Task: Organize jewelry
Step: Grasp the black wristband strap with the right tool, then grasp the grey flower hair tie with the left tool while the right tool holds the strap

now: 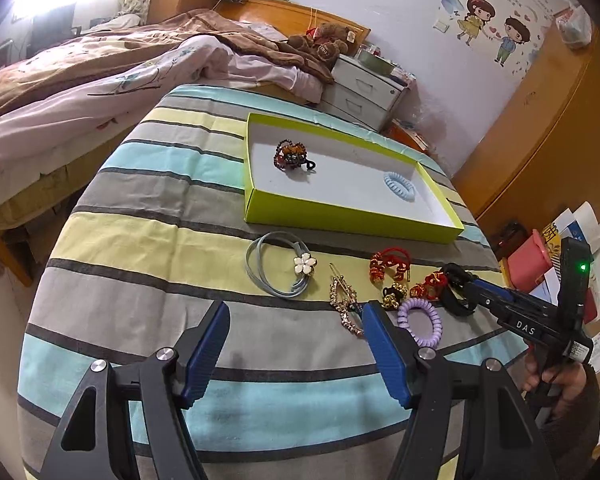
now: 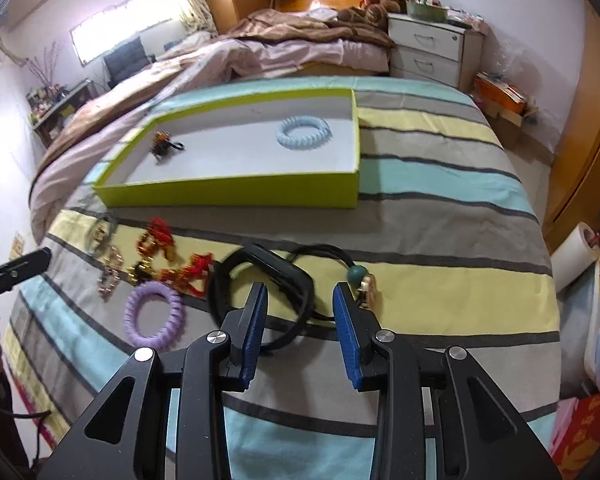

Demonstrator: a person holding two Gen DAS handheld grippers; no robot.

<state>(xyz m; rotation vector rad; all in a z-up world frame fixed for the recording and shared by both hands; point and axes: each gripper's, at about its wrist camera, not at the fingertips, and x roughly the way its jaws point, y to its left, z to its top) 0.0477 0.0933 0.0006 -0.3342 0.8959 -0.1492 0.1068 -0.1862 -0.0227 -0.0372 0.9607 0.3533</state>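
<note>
On the striped cloth lies a row of jewelry: a grey band with a white flower (image 1: pixel 278 264), a gold clip (image 1: pixel 344 304), red knotted bracelets (image 1: pixel 390 266), a purple coil tie (image 1: pixel 420 322) and a black strap (image 2: pixel 260 264). The green box (image 1: pixel 340 216) behind them holds a beaded bracelet (image 1: pixel 290 155) and a pale blue coil tie (image 1: pixel 399 186). My left gripper (image 1: pixel 296 312) is wide open over bare cloth, just short of the flower band. My right gripper (image 2: pixel 300 294) is open and low over the black strap, part of whose loop shows between the fingers. A black cord with a teal bead (image 2: pixel 358 272) lies by its right finger.
A bed with rumpled blankets (image 1: pixel 100 64) runs along the table's left and far sides. A white nightstand (image 1: pixel 364 92) and a wooden wardrobe (image 1: pixel 540 128) stand behind and to the right. Boxes and papers (image 1: pixel 540 256) crowd the floor at the right edge.
</note>
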